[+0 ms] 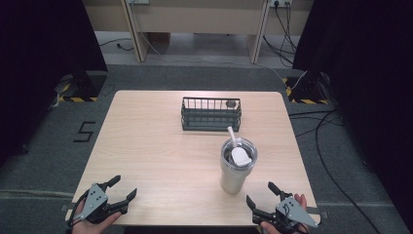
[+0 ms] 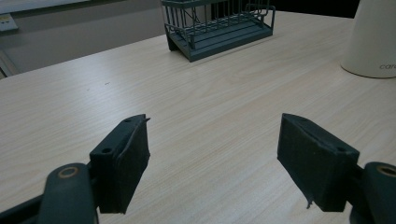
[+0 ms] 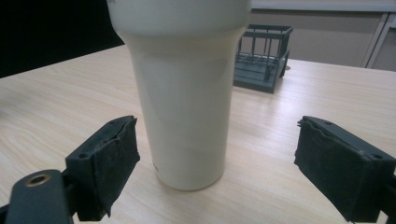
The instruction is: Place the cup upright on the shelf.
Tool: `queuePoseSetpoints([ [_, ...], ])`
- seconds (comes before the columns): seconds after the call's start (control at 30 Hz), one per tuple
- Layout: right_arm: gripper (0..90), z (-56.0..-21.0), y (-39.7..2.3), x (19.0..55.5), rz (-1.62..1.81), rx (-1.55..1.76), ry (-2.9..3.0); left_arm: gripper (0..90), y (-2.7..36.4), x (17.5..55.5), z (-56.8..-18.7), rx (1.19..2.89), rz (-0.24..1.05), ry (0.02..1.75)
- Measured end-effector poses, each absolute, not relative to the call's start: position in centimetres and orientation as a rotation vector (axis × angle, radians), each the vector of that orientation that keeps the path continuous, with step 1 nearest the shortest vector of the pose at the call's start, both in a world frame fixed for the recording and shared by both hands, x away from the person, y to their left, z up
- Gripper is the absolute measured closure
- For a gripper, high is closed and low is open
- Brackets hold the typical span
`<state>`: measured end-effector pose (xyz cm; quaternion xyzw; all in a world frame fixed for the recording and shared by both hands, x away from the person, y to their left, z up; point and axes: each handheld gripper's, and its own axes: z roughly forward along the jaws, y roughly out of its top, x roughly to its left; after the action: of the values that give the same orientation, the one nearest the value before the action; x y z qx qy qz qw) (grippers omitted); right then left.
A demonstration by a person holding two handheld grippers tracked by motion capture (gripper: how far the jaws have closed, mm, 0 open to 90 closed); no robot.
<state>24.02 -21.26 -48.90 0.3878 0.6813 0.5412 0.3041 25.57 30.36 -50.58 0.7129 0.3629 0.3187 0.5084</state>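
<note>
I've got the light wooden desk (image 1: 160, 156) in front of me, with a dark green wire basket (image 1: 211, 114) near the far edge. The tall cream tumbler with clear lid and white straw (image 1: 237, 166) stands upright just ahead of my right tool (image 1: 263, 194), jaws wide, not touching it. Left tool (image 1: 122, 188) sits wide open too, at the near left corner.

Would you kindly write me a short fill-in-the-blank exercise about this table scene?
1. The white straw pokes out of the ____.
2. The tumbler stands nearest the ____ claw.
3. Both the left claw and the right claw have their jaws ____.
4. Behind the tumbler, toward the table's far edge, sits a dark wire ____.

Missing words: tumbler; right; open; basket
</note>
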Motion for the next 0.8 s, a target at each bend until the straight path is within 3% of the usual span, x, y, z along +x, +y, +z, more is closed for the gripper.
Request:
queuePoseSetpoints([
  [0.8,14.0,-48.2,-18.2,27.7,1.493,0.966,1.862,24.3,30.4,25.5,-50.6,1.721,0.761,0.865],
])
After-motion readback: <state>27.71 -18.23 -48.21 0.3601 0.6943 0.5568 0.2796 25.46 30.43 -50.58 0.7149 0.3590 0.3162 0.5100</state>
